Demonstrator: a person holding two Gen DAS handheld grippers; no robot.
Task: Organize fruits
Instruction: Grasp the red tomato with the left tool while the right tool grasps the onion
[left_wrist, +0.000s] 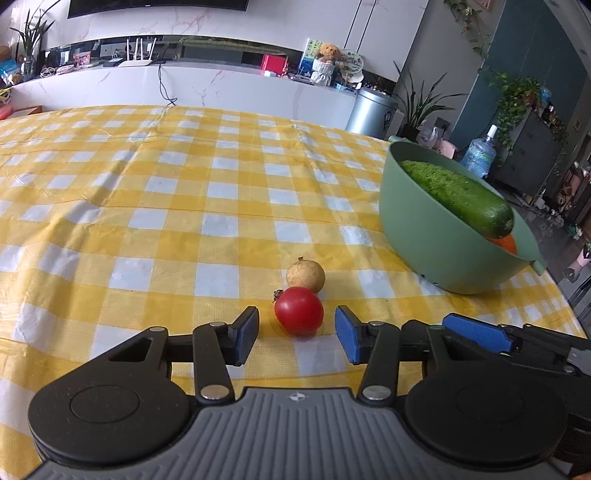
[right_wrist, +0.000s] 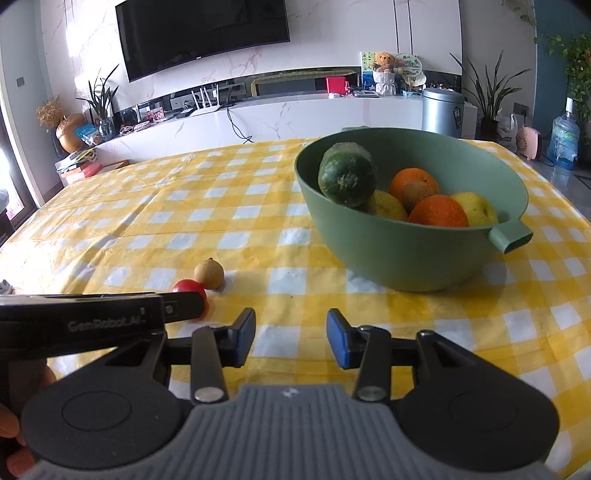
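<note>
Yellow-and-white checked plastic cloth (left_wrist: 155, 192) covers the whole table, smooth and a little wrinkled. On it stands the matte green plastic bowl with a spout handle (right_wrist: 399, 251), which holds a bumpy dark green cucumber (right_wrist: 345, 175), oranges and yellow fruits. The left gripper (left_wrist: 297, 334) is spread wide and holds nothing; the small glossy red tomato (left_wrist: 299, 310) lies directly ahead, just between its blue pads, so this hand is clearly the nearer one. Touching the tomato behind is a dull tan round fruit (left_wrist: 306, 275). The right gripper (right_wrist: 291, 338) is also wide and empty, aimed toward the bowl, with both small fruits off to its left.
</note>
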